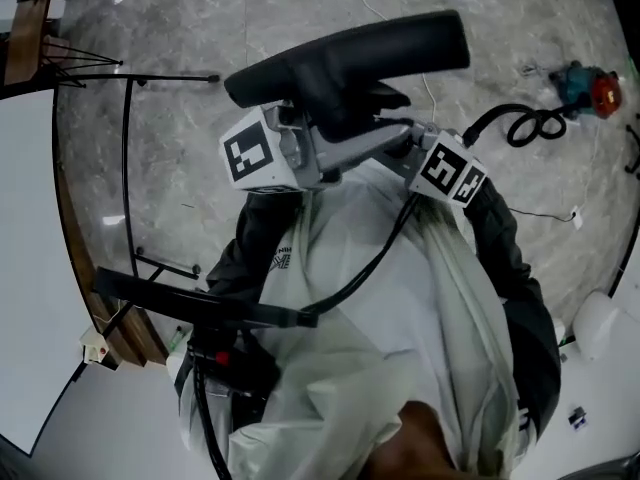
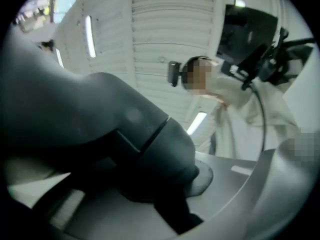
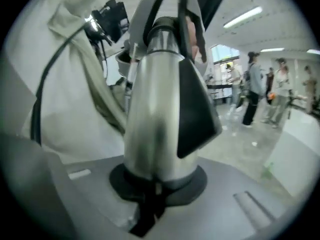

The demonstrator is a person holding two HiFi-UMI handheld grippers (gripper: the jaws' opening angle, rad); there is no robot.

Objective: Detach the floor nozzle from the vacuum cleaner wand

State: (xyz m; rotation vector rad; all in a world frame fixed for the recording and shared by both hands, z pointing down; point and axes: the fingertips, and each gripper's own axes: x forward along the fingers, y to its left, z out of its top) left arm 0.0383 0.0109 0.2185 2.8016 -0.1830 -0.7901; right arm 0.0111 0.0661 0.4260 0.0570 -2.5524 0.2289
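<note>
**Item 1, nearest.** The person's pale smock (image 1: 400, 348) fills the head view below the floor nozzle (image 1: 350, 58). A black cable (image 1: 370, 258) runs across it.

**Item 2.** The floor nozzle is dark and long, and is held up over the stone floor (image 1: 200, 28). The left hand-held gripper (image 1: 320, 143) sits just under the nozzle, with its jaws closed hard on the nozzle's dark grey neck.

**Item 3.** The right hand-held gripper (image 1: 425, 158) is just beside the nozzle, at its lower right. Its jaws are clamped on the silver wand (image 3: 155, 109).

**Item 4.** A teal power tool (image 1: 585, 86) lies on the floor, well to the right of the nozzle.

**Hazards, as we judge them.**
- The wand is smooth metal and could slide through the right jaws under a pull.
- If the joint lets go suddenly, the nozzle could jerk free of the left grip and drop to the floor.
- Bending the two parts against each other, not drawing them straight apart, could bind the joint.
- The cable below the nozzle could snag as the hand-held grippers part.

**Views compared.**
- The head view alone shows both hand-held grippers close together under the nozzle, but it hides the jaws.
- Each gripper view shows its own clamp.
- The left gripper view also takes in ceiling lights (image 2: 90, 36).
- The right gripper view also takes in bystanders (image 3: 252, 89).
- From no view can we tell whether the nozzle and wand are joined.
</note>
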